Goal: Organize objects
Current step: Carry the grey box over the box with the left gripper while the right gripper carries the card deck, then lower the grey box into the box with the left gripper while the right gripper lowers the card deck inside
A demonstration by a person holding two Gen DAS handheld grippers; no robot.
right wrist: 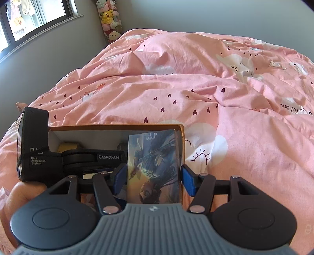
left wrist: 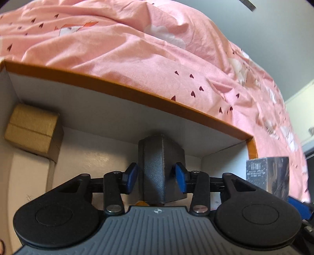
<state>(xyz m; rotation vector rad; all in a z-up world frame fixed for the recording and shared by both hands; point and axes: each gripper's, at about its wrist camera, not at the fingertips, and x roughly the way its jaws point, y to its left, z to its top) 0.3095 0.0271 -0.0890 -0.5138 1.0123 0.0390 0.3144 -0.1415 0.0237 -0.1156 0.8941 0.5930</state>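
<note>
An open cardboard box with an orange rim (left wrist: 137, 94) and white inner walls lies on the pink bed; it also shows in the right wrist view (right wrist: 117, 127). My left gripper (left wrist: 157, 176) is inside the box, shut on a dark grey block (left wrist: 159, 168). A tan box (left wrist: 33, 129) stands in the box's far left corner. My right gripper (right wrist: 153, 178) is shut on an illustrated card box (right wrist: 155, 166) and holds it upright at the box's right end. That card box also shows in the left wrist view (left wrist: 268, 174).
A pink duvet with hearts and clouds (right wrist: 215, 98) covers the bed around the box. The left gripper's body (right wrist: 35, 145) and the hand holding it show in the right wrist view. Plush toys (right wrist: 109, 17) hang in the corner near a window (right wrist: 35, 15).
</note>
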